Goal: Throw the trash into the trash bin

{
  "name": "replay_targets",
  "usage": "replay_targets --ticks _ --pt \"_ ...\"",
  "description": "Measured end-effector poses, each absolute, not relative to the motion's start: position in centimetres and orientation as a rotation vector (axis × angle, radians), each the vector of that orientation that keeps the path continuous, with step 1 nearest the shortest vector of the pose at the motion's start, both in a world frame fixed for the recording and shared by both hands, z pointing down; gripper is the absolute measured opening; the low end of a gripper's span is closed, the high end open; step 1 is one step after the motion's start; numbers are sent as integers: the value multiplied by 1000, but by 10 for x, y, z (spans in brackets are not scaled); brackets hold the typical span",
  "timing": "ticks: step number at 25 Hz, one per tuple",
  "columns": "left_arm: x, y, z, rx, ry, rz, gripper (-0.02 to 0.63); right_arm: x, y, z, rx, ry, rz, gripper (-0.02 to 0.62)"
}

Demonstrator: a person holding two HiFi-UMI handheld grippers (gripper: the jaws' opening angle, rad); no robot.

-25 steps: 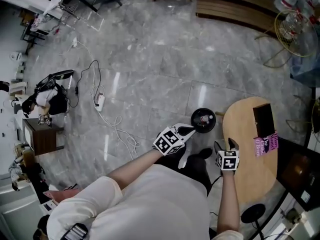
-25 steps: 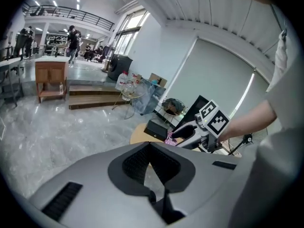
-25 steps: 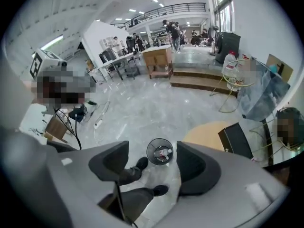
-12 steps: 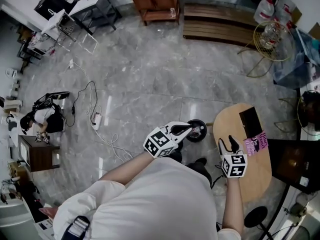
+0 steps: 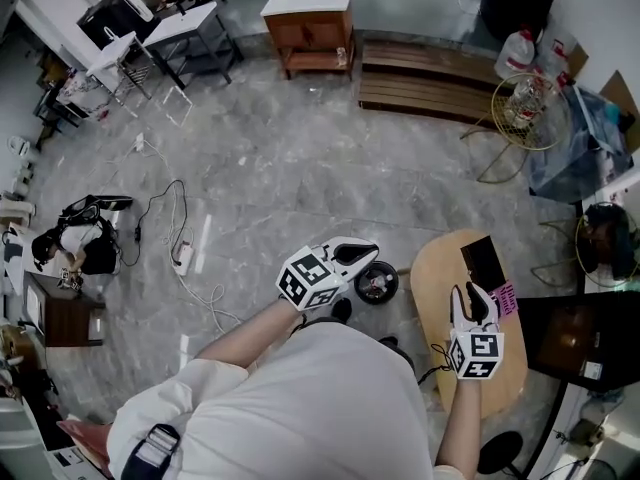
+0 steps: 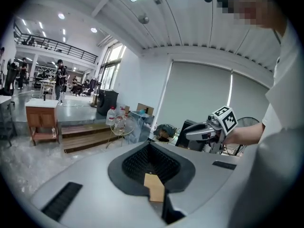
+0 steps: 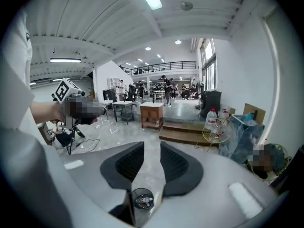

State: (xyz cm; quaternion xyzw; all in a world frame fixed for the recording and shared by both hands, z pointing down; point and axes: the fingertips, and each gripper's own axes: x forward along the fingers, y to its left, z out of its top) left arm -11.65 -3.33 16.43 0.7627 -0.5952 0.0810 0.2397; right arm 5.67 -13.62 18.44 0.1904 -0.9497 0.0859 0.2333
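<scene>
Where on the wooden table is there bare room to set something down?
The wooden table is bare along its left edge, nearest the trash bin, and at its near end. The far right part is crowded: a black item and a pink packet lie there.

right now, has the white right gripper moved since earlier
yes: white right gripper shifted rightward, from the left edge of the oval wooden table to over its middle; empty jaws closing

Oval wooden table (image 5: 437, 298), slatted bench (image 5: 430, 76), cabled power strip (image 5: 184, 258).
</scene>
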Motion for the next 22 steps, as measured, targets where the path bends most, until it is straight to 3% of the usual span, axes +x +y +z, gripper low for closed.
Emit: replay_targets --ticks 11,22 --pt "-115 -49 121 2151 -1679 137 6 86 -164 126 715 -2730 191 24" --pt "-102 -72 103 2207 -1734 141 6 108 -172 94 777 -2784 190 11"
